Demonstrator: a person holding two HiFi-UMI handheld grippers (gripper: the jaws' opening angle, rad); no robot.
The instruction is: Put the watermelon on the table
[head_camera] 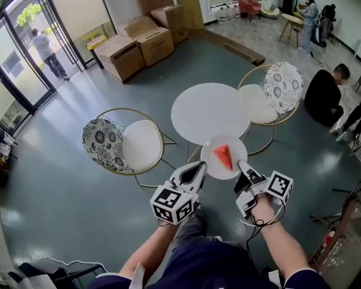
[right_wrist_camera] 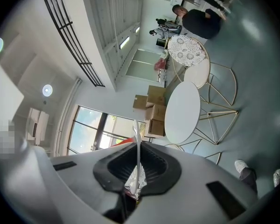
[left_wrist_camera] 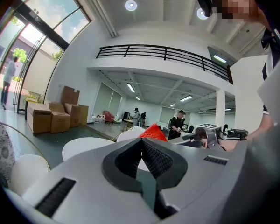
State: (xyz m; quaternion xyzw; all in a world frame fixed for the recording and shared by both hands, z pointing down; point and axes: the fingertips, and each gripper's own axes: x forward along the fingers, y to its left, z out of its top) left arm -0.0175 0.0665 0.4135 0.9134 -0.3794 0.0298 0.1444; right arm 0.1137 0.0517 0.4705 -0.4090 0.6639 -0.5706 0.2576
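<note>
A red watermelon wedge (head_camera: pixel 224 156) lies on a white plate (head_camera: pixel 212 144) that hangs in the air just short of the near edge of the round white table (head_camera: pixel 207 110). My right gripper (head_camera: pixel 240 166) is shut on the plate's right rim; in the right gripper view the rim (right_wrist_camera: pixel 136 129) runs edge-on between the pads of that gripper (right_wrist_camera: pixel 137 146), with the wedge's red edge (right_wrist_camera: pixel 123 141) beside it. My left gripper (head_camera: pixel 197 168) is at the plate's left rim. In the left gripper view its jaws (left_wrist_camera: pixel 141 140) are shut, with the wedge (left_wrist_camera: pixel 154 132) just beyond them. Whether they touch the plate is hidden.
Two gold-framed chairs flank the table, one at the left (head_camera: pixel 129 144) and one at the right (head_camera: pixel 271 92). Cardboard boxes (head_camera: pixel 138 41) stand at the back. A person in black (head_camera: pixel 325 92) crouches at the right, and others stand farther off.
</note>
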